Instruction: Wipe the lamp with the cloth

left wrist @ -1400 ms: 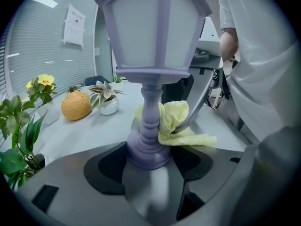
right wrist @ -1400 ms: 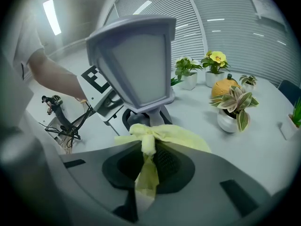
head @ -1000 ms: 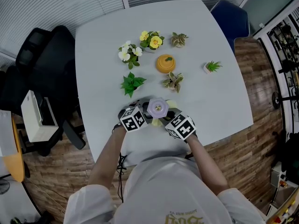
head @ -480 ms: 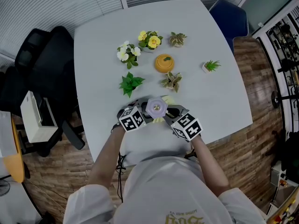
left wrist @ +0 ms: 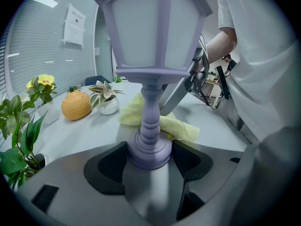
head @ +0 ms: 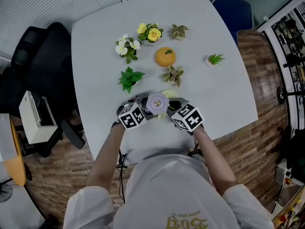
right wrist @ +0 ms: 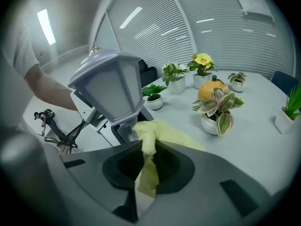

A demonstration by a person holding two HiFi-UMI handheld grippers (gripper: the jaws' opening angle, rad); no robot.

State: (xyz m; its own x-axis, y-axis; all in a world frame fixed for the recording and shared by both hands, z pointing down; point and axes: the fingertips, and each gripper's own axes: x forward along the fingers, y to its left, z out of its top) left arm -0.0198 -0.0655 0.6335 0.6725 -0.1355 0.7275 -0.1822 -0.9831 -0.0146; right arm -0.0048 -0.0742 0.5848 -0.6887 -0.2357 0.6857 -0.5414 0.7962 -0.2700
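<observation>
A lavender lantern-shaped lamp [head: 157, 103] stands upright near the table's front edge. My left gripper [left wrist: 149, 155] is shut on the round foot of the lamp [left wrist: 149, 86]. The yellow cloth [right wrist: 149, 140] is pinched in my right gripper [right wrist: 146, 173], which is shut on it. The cloth [left wrist: 162, 121] drapes onto the table and lies against the lamp's stem just below the shade [right wrist: 110, 86]. In the head view my left gripper [head: 138, 109] sits left of the lamp and my right gripper [head: 175, 109] sits right of it, with a bit of the cloth [head: 167, 95] showing behind.
Behind the lamp on the white table [head: 224, 94] stand an orange pumpkin-shaped pot [head: 165, 57], a variegated plant [head: 174, 75], a green leafy plant [head: 127, 79], white flowers [head: 125, 46], yellow flowers [head: 148, 34] and two small potted plants [head: 214, 59]. A black chair [head: 40, 70] is at the left.
Both grippers and the lamp have shifted slightly toward the far side of the table. The right gripper with the cloth has moved in closer to the lamp.
</observation>
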